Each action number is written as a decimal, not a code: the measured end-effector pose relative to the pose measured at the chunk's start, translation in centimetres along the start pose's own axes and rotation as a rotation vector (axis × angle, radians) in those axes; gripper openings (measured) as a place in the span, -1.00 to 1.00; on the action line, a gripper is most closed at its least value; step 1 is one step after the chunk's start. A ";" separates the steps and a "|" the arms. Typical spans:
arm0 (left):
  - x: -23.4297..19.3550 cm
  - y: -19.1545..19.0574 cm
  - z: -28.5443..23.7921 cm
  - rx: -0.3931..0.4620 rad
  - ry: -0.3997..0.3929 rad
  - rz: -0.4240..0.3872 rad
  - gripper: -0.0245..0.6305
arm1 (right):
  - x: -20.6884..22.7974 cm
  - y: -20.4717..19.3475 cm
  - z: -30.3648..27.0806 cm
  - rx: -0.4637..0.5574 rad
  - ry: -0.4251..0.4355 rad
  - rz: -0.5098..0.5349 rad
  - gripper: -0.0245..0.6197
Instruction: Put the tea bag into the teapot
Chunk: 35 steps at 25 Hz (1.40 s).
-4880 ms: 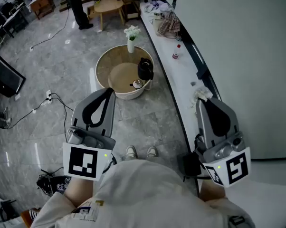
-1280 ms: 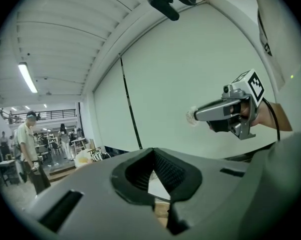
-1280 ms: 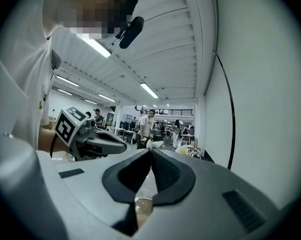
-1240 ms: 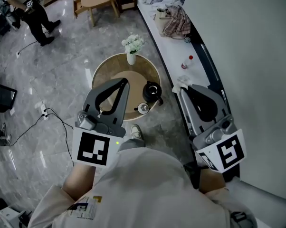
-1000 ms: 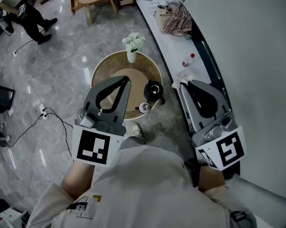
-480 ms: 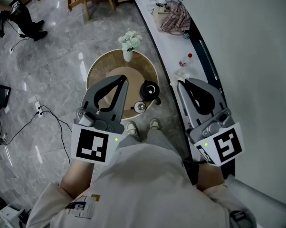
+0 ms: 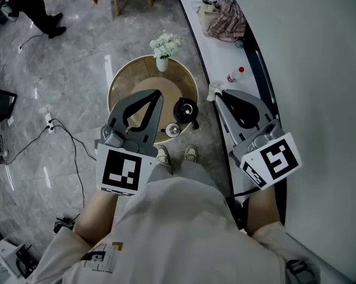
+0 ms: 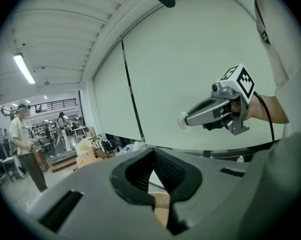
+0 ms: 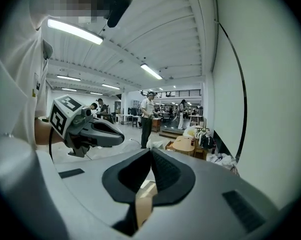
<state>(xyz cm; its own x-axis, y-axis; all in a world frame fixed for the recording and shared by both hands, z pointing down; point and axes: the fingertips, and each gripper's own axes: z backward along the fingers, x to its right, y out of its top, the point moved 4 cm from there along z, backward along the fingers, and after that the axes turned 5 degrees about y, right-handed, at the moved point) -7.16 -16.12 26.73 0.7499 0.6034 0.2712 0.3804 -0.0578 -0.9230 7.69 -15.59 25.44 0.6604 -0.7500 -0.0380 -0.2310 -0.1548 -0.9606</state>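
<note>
- Closing in: black teapot [image 7: 185, 109] on round table [image 7: 122, 81] now sits mid-frame, nearer both grippers
- Right gripper [image 7: 217, 94] clenches white tea bag [image 7: 213, 89], upper right of teapot; left gripper [image 7: 157, 94] clenched, empty
- Drop seems imminent

White tea bag [image 7: 216, 90], black teapot [image 7: 184, 109], grey marbled floor [image 7: 60, 87].

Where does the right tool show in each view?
Head view: right tool, right of centre, tea bag at its tips.
Left gripper view: right tool, upper right.
Right gripper view: right tool, bottom centre, jaws together.
Shared landmark: the pale wall beside it.
</note>
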 end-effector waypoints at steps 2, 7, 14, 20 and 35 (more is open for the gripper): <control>0.3 -0.5 -0.6 -0.022 0.007 -0.014 -0.90 | 0.6 -1.2 -0.7 -0.024 0.024 -0.013 -0.89; 0.8 -2.7 -2.5 -0.079 0.008 0.032 -0.90 | 2.1 -4.9 -2.9 -0.122 0.059 -0.025 -0.89; 1.2 -7.6 -6.0 -0.159 -0.003 0.100 -0.90 | 4.0 -11.8 -6.2 -0.259 0.071 -0.071 -0.89; 2.0 -11.7 -8.7 -0.247 -0.025 0.114 -0.90 | 4.8 -17.3 -8.8 -0.354 0.097 -0.118 -0.89; 6.7 -20.8 -14.4 -0.410 -0.193 0.141 -0.90 | 5.4 -32.1 -14.4 -0.638 0.168 -0.224 -0.88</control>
<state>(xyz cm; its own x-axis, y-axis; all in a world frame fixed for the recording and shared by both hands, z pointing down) -2.29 -22.35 51.69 0.7102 0.7014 0.0596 0.4932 -0.4355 -0.7530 8.35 -23.96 60.08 0.6337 -0.7373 0.2342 -0.5111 -0.6263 -0.5887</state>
